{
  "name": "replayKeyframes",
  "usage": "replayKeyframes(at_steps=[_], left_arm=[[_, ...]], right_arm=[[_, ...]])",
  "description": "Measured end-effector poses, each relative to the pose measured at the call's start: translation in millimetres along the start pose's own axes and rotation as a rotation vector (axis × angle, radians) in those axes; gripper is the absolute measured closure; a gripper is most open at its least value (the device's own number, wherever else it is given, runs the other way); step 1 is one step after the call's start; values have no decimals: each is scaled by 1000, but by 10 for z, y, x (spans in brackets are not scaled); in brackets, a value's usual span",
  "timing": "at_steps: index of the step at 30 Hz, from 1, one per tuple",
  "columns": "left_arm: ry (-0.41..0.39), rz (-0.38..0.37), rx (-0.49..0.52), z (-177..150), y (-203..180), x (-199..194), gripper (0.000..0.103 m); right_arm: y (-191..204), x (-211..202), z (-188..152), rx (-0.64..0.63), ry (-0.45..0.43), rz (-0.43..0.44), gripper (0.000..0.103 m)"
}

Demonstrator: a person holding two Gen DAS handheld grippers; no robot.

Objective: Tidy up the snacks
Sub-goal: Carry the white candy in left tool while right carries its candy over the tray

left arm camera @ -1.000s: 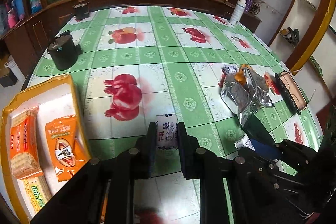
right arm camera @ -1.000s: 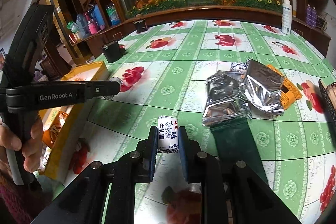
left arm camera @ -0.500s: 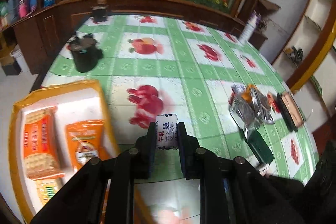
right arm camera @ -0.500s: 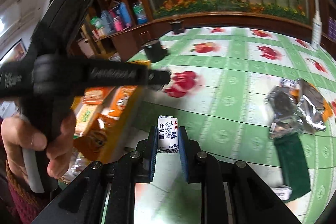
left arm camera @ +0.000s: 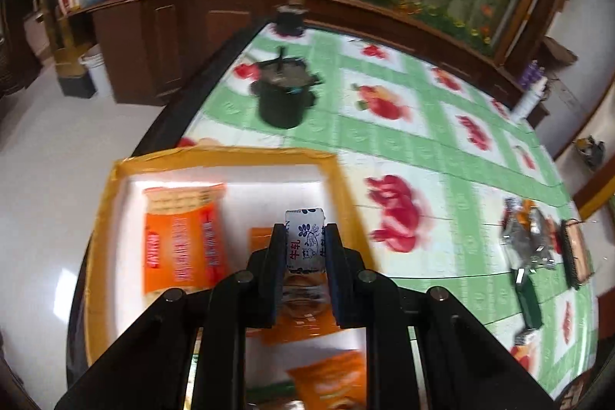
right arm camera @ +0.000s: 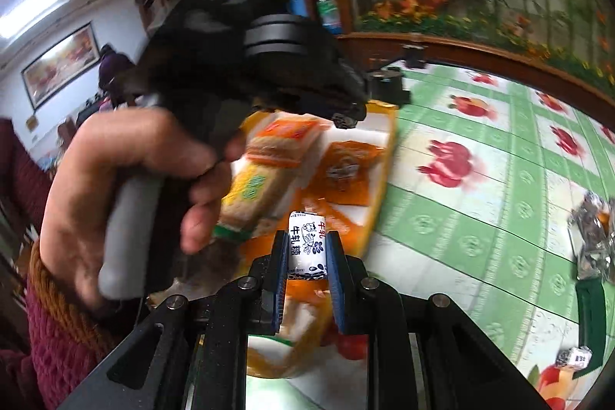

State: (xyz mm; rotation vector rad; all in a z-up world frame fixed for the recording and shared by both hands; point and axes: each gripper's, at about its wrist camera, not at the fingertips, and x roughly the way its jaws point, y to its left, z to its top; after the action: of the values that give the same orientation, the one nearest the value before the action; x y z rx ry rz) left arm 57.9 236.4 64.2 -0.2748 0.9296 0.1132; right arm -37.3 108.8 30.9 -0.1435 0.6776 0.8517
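Note:
My left gripper (left arm camera: 305,237) is shut on a small white candy with blue print (left arm camera: 305,241), held above the yellow box (left arm camera: 338,171) with its white inside. Orange cracker packs (left arm camera: 180,241) lie in that box. My right gripper (right arm camera: 306,244) is shut on a second white candy (right arm camera: 306,244), hovering at the box's near right wall (right arm camera: 378,195). In the right wrist view a hand (right arm camera: 127,187) holds the left gripper's body above the box and hides part of it. A cracker pack (right arm camera: 265,175) and an orange packet (right arm camera: 348,170) lie inside.
A black pot (left arm camera: 284,95) stands beyond the box near the table's left edge. Silver foil wrappers (left arm camera: 528,241) and a dark green packet (left arm camera: 528,298) lie at the right. Another small candy (right arm camera: 574,358) rests on the green fruit-print tablecloth (left arm camera: 423,148). A white bottle (left arm camera: 528,98) stands at the far right.
Both grippers have swung left across the table, each still clamped on its candy. The left one now hangs over the yellow box and the right one at its near wall.

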Motion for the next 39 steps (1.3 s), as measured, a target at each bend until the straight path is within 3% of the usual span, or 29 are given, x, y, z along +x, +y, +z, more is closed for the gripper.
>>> replayKeyframes(at_steps=[7,15,35,38,39], left_arm=[[44,130,45,-50,38,158,84],[67,183,71,-90,15,227,84],[74,214,91,-91,-20,270,84],[76,211,96,-95,-31,277,79],[77,207,98,-95,-40,279,72]], right_arm=[[176,184,-86,-53,53,30,82],[208,225,-129,-69,77,47,82],[223,279,-118,-81,83,61,81],[225,288,-115,-87,84,57,81],[226,288,-117,-89,84,57,81]])
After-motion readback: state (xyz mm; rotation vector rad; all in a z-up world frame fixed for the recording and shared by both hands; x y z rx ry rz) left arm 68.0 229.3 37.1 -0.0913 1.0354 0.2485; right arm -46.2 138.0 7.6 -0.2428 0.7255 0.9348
